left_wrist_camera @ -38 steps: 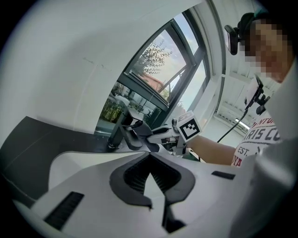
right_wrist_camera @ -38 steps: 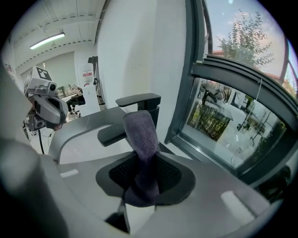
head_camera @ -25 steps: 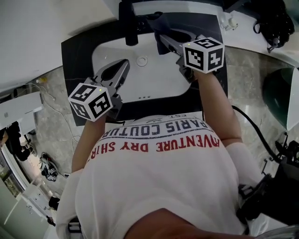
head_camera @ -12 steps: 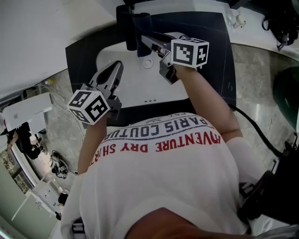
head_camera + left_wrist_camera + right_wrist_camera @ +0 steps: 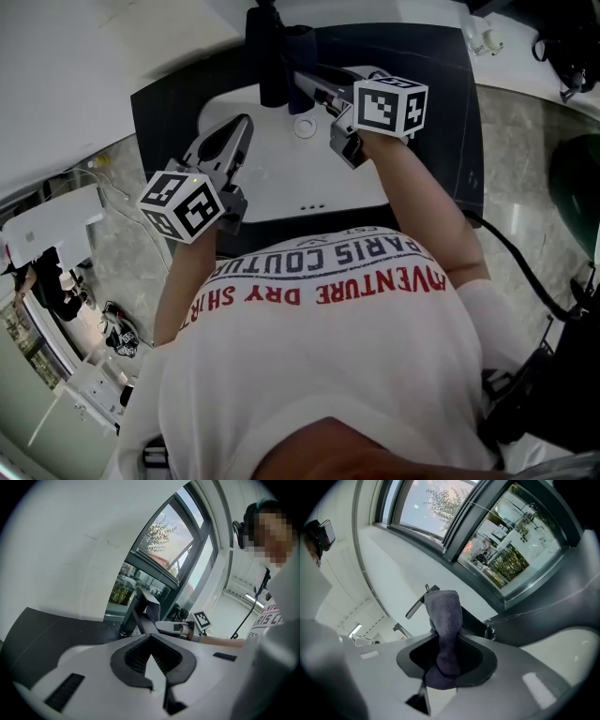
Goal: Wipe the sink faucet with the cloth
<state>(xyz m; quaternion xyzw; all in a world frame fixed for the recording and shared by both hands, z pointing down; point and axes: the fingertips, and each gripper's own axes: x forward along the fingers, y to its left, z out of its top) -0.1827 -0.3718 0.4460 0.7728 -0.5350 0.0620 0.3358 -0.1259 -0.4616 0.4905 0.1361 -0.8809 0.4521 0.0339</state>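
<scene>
Grey cloth (image 5: pixel 443 630) (clamped) — right gripper (image 5: pixel 446 656), beside faucet (image 5: pixel 268 66)

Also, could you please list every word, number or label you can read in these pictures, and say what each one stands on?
"PARIS COUTUR": dark print on the person's white T-shirt, upside down in the head view, its end lost in a fold.
"AVENTURE DRY SHIR": red print on the same shirt, also cut off.
"EST": small print above those; the rest is too small to read.
Black-and-white marker cubes: square patterns only, no words.

Washroom-style corner: white sink (image 5: pixel 272 178), dark counter (image 5: pixel 441 84), faucet (image 5: pixel 272 56), big windows (image 5: pixel 511 550)
</scene>
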